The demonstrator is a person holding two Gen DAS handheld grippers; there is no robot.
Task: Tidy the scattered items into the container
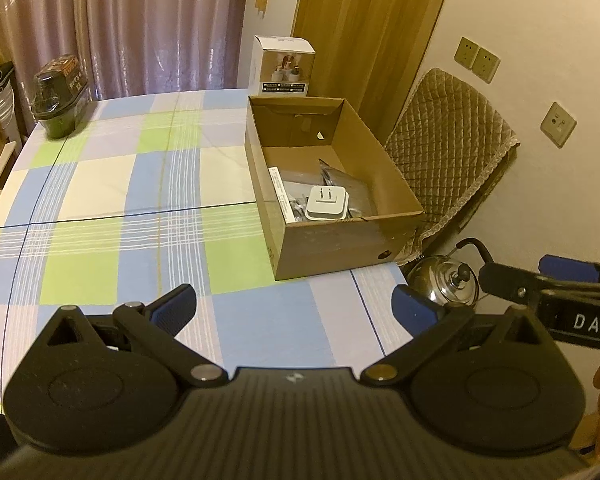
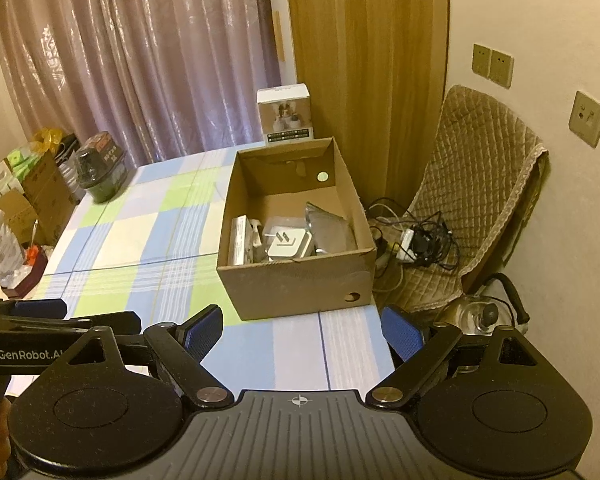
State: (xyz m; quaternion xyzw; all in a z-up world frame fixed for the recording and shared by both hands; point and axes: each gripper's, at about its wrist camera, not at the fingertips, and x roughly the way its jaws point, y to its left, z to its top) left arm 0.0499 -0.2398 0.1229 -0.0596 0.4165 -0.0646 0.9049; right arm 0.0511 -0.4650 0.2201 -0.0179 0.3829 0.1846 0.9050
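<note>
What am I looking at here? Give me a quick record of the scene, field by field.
surface: table with checked cloth
container: open cardboard box on the table's right side
in the box: white plug adapter, prongs up, on plastic-wrapped packets
behind the box: small white carton
far left corner: dark wrapped tub
left gripper: jaws wide apart, nothing between them
right gripper: jaws wide apart, nothing between them
beside the table: quilted chair, steel kettle
</note>
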